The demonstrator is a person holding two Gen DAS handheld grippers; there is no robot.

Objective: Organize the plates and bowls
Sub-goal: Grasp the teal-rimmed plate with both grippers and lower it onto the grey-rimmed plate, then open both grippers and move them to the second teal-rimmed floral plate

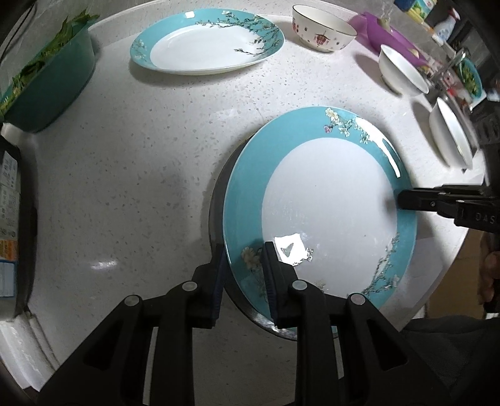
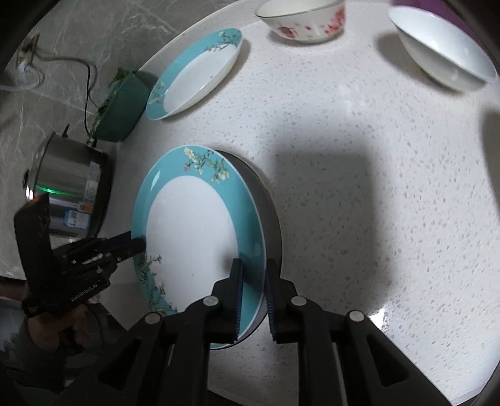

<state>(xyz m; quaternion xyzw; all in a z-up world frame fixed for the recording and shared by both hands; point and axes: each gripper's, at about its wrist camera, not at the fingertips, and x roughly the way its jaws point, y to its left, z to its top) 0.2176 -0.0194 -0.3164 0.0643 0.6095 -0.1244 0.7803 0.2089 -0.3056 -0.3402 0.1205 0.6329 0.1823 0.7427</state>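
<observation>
on the speckled white counter (image 1: 140, 175), from left to right, a green tub of leaves (image 1: 47, 87) is seen at the edge, a second teal-rimmed plate (image 1: 207, 42) lies flat farther back, and the held teal plate (image 1: 325, 206) is carried nearer, tilted, with its dark shadow under it; a patterned bowl (image 1: 323, 28) and two white bowls (image 1: 401, 70) are set well apart toward the right.

the plate is judged to be at risk of slipping, since it is pinched only at two narrow spots on a glazed, sloping rim; if one side is raised or released before the other, it could pivot out of the pads and strike the counter; a knock against the flat plate is also possible if it is lowered at this tilt for stacking.

the left gripper (image 1: 243, 274) is closed to a narrow gap on the near rim, one pad above and one below; the right gripper (image 2: 253, 296) is likewise drawn nearly together on the opposite rim, with the teal band caught between its blue pads; in the left view only its dark tip is seen touching the plate's right edge.
</observation>
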